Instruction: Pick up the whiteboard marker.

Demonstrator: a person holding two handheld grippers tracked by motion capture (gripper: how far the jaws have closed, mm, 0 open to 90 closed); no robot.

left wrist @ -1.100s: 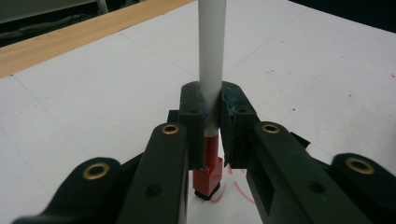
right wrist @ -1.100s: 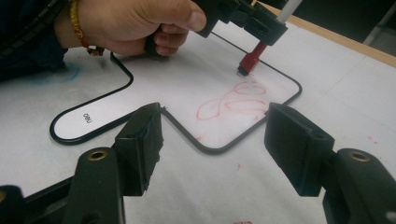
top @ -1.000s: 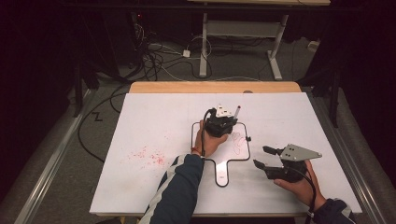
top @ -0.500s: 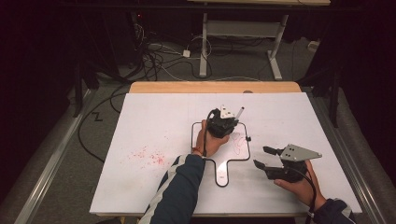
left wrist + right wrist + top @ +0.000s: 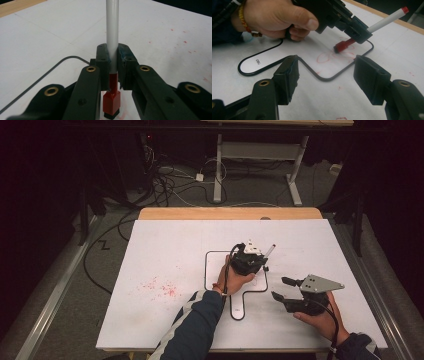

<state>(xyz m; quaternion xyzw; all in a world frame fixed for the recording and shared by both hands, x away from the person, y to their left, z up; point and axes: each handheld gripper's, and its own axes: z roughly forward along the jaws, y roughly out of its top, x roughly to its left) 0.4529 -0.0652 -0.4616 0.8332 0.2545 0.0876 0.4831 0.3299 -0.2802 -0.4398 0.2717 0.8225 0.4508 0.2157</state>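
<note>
A small white board (image 5: 215,262) with a black rim and a handle lies on the white table cover. My left gripper (image 5: 256,262) is over it, shut on a white marker (image 5: 270,250) with a red tip. The marker (image 5: 112,37) stands clamped between the jaws of the left gripper (image 5: 113,67), red end down. In the right gripper view the marker (image 5: 387,18) tip touches the board (image 5: 257,61) among red scribbles (image 5: 337,56). My right gripper (image 5: 278,288) rests to the right of the board. The right gripper (image 5: 328,68) is open with nothing between its fingers.
Red specks (image 5: 160,287) mark the table cover left of the board. A wooden strip (image 5: 230,213) runs along the table's far edge. Beyond it are loose cables (image 5: 170,185) on the floor and a desk frame (image 5: 218,170).
The left gripper with the marker has shifted a little to the right over the board. The right gripper has stayed where it was.
</note>
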